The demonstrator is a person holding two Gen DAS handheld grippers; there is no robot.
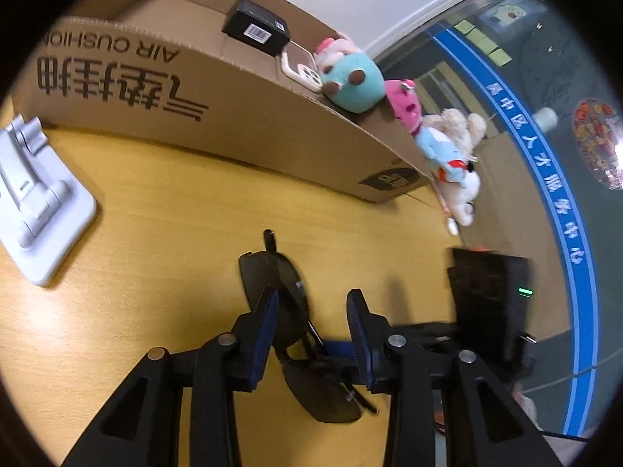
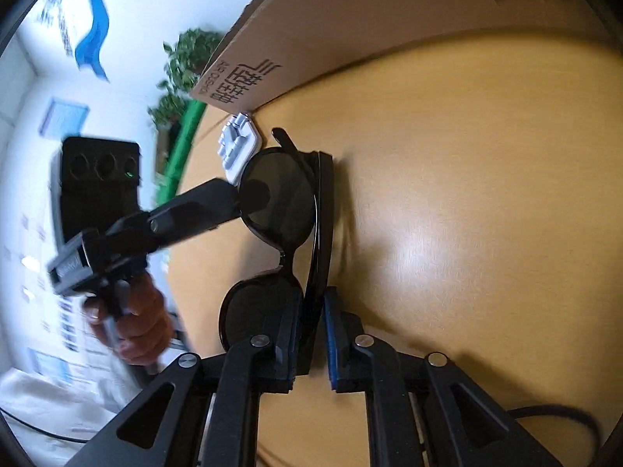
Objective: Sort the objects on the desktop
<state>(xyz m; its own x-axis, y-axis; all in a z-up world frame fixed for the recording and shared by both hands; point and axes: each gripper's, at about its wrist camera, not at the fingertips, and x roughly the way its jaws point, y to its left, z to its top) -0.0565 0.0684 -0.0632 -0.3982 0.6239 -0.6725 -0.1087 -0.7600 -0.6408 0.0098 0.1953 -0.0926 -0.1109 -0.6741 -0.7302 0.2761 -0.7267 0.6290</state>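
Note:
Black sunglasses with folded arms are held above the yellow table. My right gripper is shut on the sunglasses at the near lens and folded arms. In the left wrist view the sunglasses lie between and under the fingers of my left gripper, which is open; one left finger reaches the far lens from the left. The right gripper's body shows at the right of the left wrist view.
A cardboard box stands at the table's back, holding a black box, a phone case and plush toys. More plush toys hang at its corner. A white phone stand sits left.

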